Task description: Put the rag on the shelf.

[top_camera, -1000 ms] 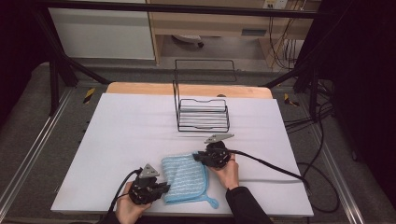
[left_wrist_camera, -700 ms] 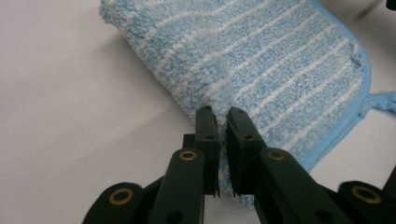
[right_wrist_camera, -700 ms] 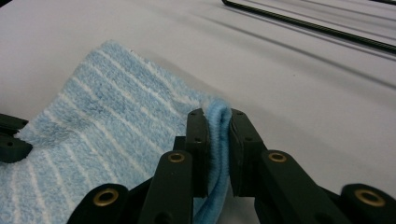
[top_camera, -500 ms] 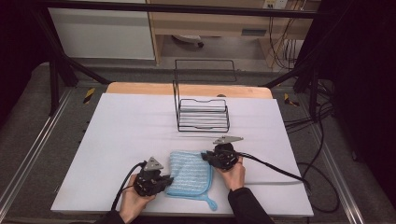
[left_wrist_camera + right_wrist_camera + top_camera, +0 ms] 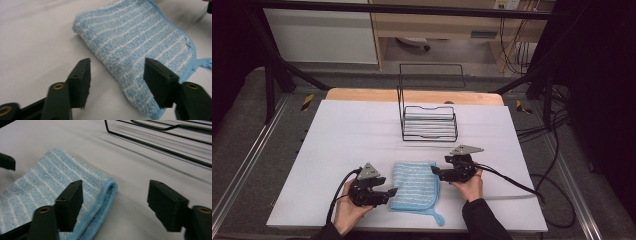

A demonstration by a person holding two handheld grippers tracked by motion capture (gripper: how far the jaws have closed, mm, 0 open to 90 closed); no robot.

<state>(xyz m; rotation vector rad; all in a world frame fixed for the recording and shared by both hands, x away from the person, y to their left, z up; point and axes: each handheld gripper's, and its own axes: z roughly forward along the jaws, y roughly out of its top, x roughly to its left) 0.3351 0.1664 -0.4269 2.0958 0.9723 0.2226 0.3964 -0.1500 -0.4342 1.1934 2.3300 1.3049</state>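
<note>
A blue towel with white stripes [image 5: 414,184] lies folded on the white table [image 5: 337,140], near its front edge. My left gripper [image 5: 393,192] sits at the towel's left edge. Its jaws have just been opening and stand open, with the towel's near edge [image 5: 130,67] lying loose between them [image 5: 117,75]. My right gripper [image 5: 435,173] is at the towel's upper right corner. Its jaws have also just been opening and stand open [image 5: 115,195]. The folded corner of the towel [image 5: 50,185] lies between them, untouched by the pads.
A black wire rack [image 5: 429,122] stands upright behind the towel, past the right gripper [image 5: 162,135]. A hanging loop [image 5: 437,217] trails from the towel's front right corner. Cables run off both grippers toward the front and right.
Both grippers were shut on the towel's edges and have let go, their jaws now apart. The right gripper has drawn slightly to the right. The towel lies narrower than a second ago.
</note>
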